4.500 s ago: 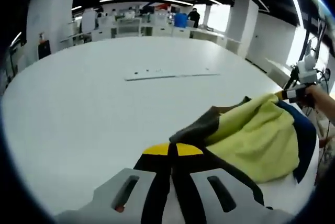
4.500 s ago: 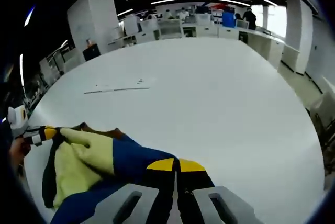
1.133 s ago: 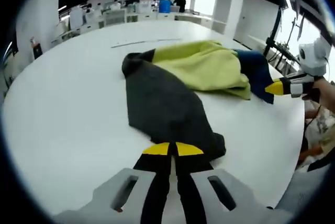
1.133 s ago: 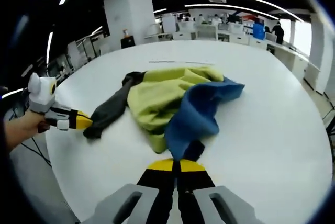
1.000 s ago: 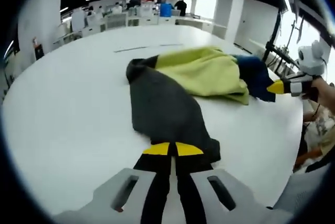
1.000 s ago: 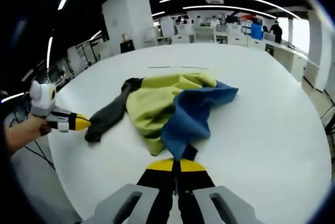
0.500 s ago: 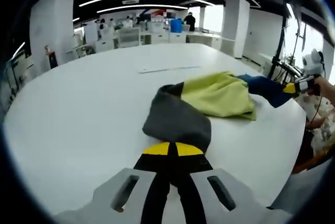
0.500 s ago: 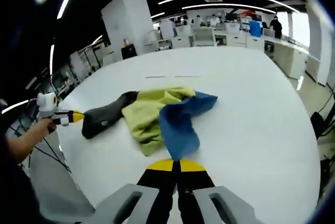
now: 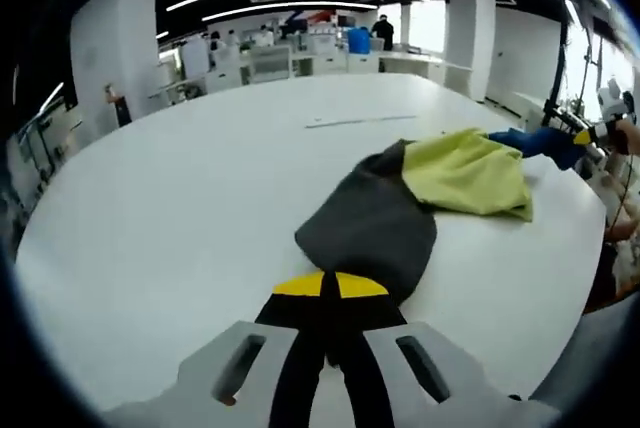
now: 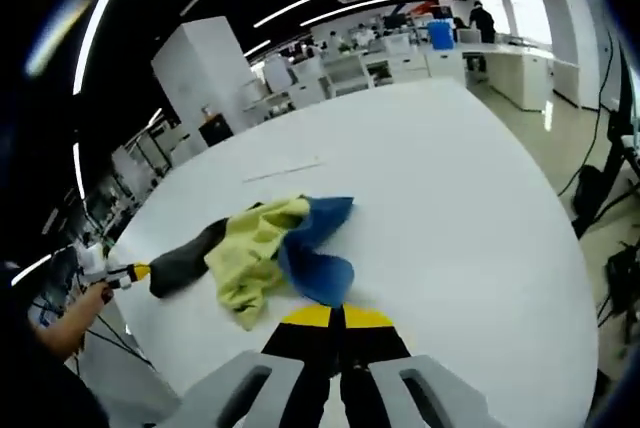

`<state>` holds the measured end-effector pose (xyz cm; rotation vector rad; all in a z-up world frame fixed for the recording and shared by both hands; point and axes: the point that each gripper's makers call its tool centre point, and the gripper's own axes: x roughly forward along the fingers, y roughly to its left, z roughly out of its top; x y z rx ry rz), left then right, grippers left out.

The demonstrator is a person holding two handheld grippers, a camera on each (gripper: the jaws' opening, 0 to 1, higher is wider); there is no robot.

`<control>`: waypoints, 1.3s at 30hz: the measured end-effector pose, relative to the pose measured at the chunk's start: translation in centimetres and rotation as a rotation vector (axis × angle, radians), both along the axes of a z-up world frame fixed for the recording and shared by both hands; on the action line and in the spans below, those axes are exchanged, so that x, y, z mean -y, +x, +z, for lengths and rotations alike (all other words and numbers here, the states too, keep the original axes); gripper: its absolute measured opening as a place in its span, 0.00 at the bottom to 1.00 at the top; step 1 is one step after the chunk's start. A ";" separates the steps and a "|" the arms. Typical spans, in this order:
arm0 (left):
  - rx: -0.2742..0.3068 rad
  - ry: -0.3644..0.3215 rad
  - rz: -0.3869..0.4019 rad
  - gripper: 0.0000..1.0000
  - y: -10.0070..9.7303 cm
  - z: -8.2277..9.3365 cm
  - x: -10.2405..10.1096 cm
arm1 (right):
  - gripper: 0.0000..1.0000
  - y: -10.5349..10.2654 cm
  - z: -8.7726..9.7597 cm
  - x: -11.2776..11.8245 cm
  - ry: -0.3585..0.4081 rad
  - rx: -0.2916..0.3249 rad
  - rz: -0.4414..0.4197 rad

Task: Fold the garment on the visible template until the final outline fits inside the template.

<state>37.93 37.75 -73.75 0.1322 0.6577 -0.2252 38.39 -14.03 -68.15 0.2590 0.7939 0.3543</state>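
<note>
Both grippers are clamped on the garment (image 10: 262,244): left gripper (image 9: 327,286) has the dark grey end, right gripper (image 10: 331,317) the blue end. It's bunched up on the white surface (image 9: 180,188), yellow-green part in the middle.

Garment (image 10: 262,244) on white table (image 10: 440,198)

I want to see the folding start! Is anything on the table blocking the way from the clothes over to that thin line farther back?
No, nothing visible. The garment lies bunched near the table's edge, each hand-held gripper pinching an end, and only bare white tabletop shows between it and the thin line.
</note>
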 end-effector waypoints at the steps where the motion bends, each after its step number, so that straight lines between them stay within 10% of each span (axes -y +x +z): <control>1: -0.008 -0.001 0.012 0.00 0.0 -0.1 -0.4 | 0.00 -0.1 -0.1 0.3 0.001 -0.014 -0.010; 19: -0.037 0.052 0.091 0.00 2.5 -1.8 -4.4 | 0.00 0.3 -3.8 6.7 -0.049 -0.220 -0.088; 24: -0.064 0.116 0.077 0.00 3.2 -2.5 -5.3 | 0.00 1.6 -5.8 12.1 -0.094 -0.309 -0.159; 39: -0.109 0.193 0.069 0.00 3.9 -3.9 -6.8 | 0.00 3.1 -9.2 17.1 -0.214 -0.381 -0.190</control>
